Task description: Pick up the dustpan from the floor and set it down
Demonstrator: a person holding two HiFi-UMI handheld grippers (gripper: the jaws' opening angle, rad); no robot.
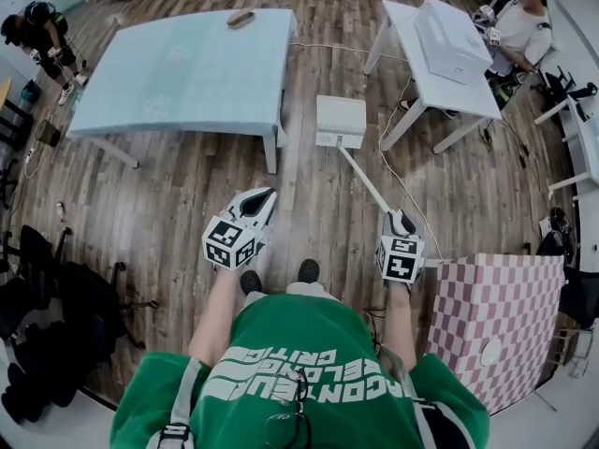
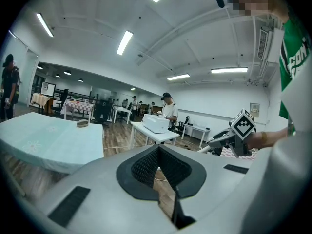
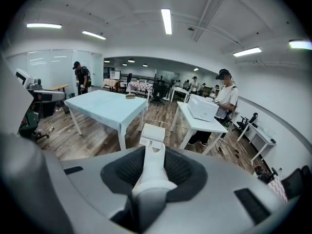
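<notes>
Jaws of the right gripper [image 3: 154, 152] stand partly apart, clamped on the dustpan's white handle [image 3: 152, 172]. In the right gripper view this handle runs up the middle from 6 o'clock. Its nearest stretch is blurred and fills the gap between the dark ribbed pads. At its far end the dustpan [image 3: 152, 133] shows as a pale ribbed square just above centre, over the wooden floor [image 3: 87, 135]. Whether it touches the boards cannot be told here. A light-blue table [image 3: 105, 106] stands at 10 o'clock. At 2 o'clock is a white table [image 3: 209, 126] carrying a white box [image 3: 204, 107], with a person in a white shirt [image 3: 225, 99] just behind it.

In the left gripper view, the left gripper [image 2: 158, 149] has its jaws closed tip to tip with nothing between them. Only a sliver of floor shows through the slit under the tips. The right gripper's marker cube [image 2: 243, 124] sits at 3 o'clock, and the arm behind it is partly cut off by the wearer's green shirt [image 2: 295, 67].

In the head view, the left gripper hangs at 7 o'clock and the right at 5 o'clock. The handle slants from the right gripper toward 12 o'clock. The pan lies in the aisle between the two tables, near a leg of the light-blue one. This steep look down does not settle whether it rests on the floor or hangs just above it. A pink-checked box [image 1: 491, 321] at 4 o'clock is partly cut off by the dark rim. On the light-blue table's far edge, a small brown object [image 1: 241, 19] is too small to identify.
</notes>
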